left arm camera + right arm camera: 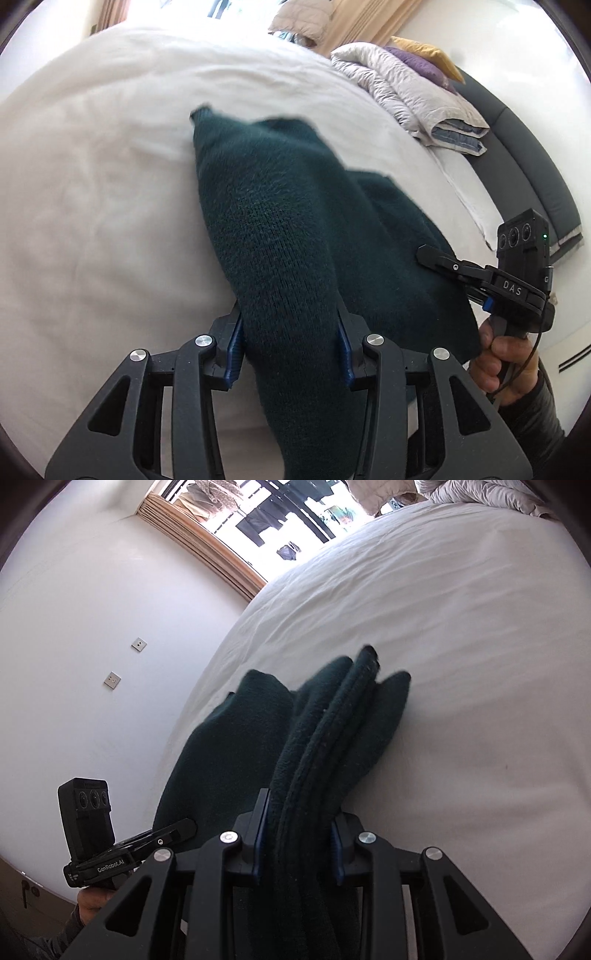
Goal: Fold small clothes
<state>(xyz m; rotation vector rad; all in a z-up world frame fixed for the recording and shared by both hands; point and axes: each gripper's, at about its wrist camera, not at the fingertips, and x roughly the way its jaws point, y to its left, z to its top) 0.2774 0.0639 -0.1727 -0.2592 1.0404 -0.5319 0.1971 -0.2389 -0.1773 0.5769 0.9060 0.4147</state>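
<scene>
A dark green knitted garment (288,229) hangs lifted over the white bed (92,184), stretched between both grippers. My left gripper (290,345) is shut on a thick bunched fold of it, blue pads pressing either side. My right gripper (297,843) is shut on several stacked hems of the same dark green garment (332,731). In the left wrist view the right gripper (443,264) shows at the right edge, held by a hand (506,365), clamping the cloth's far edge. In the right wrist view the left gripper (173,834) appears at lower left, on the cloth's other end.
A folded grey-white quilt (406,96) with purple and yellow cushions lies at the bed's far right, beside a dark padded headboard (532,162). A white wall (92,646) with two sockets and a curtained window (258,513) border the bed's left side.
</scene>
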